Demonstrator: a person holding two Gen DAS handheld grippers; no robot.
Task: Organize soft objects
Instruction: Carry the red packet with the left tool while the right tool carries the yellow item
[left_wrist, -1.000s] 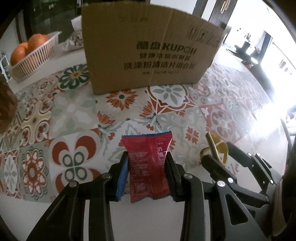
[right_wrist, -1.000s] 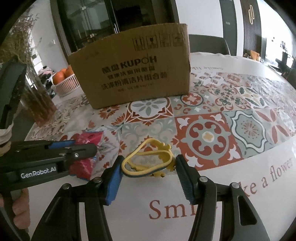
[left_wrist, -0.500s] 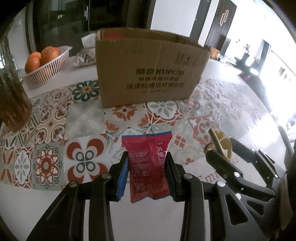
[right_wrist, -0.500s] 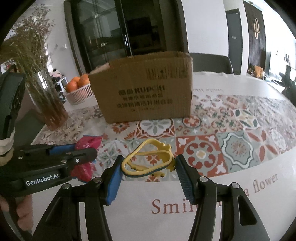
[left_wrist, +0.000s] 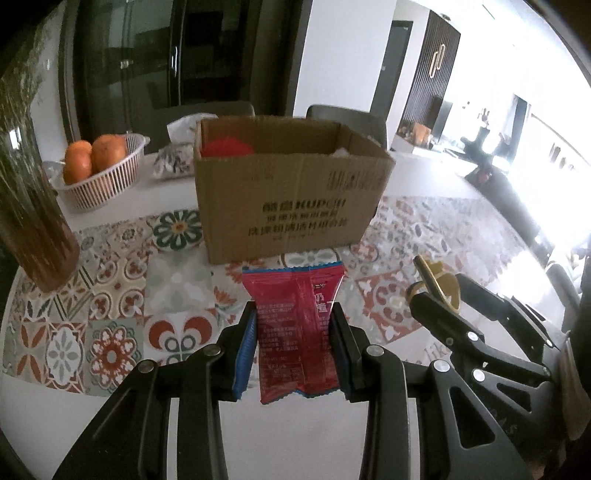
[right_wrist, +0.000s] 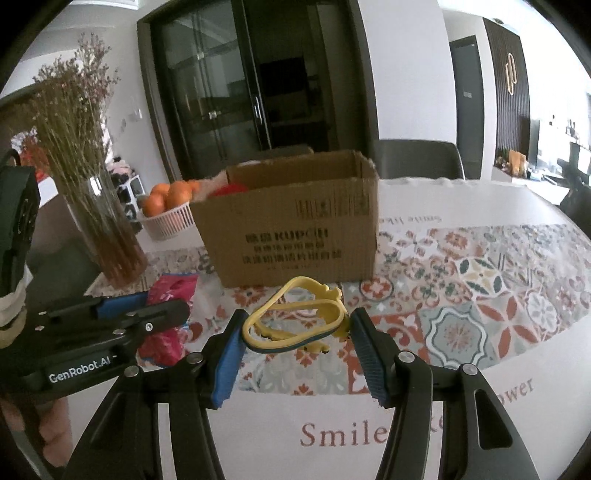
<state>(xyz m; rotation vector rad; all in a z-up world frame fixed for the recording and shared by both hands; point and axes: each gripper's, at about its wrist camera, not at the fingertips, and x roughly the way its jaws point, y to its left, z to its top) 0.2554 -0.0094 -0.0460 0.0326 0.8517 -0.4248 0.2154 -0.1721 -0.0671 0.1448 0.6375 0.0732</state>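
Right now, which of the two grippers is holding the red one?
The left gripper: it is clamped on the red snack packet. The right gripper instead holds a yellow rubbery loop.

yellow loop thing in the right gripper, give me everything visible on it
The yellow loop looks like thin, flexible rubber or silicone: a flattened oval band with a darker underside edge and small scalloped bumps along its right end. It lies roughly flat and is lifted off the patterned tablecloth, pinched at both ends by the right gripper, in front of the cardboard box.
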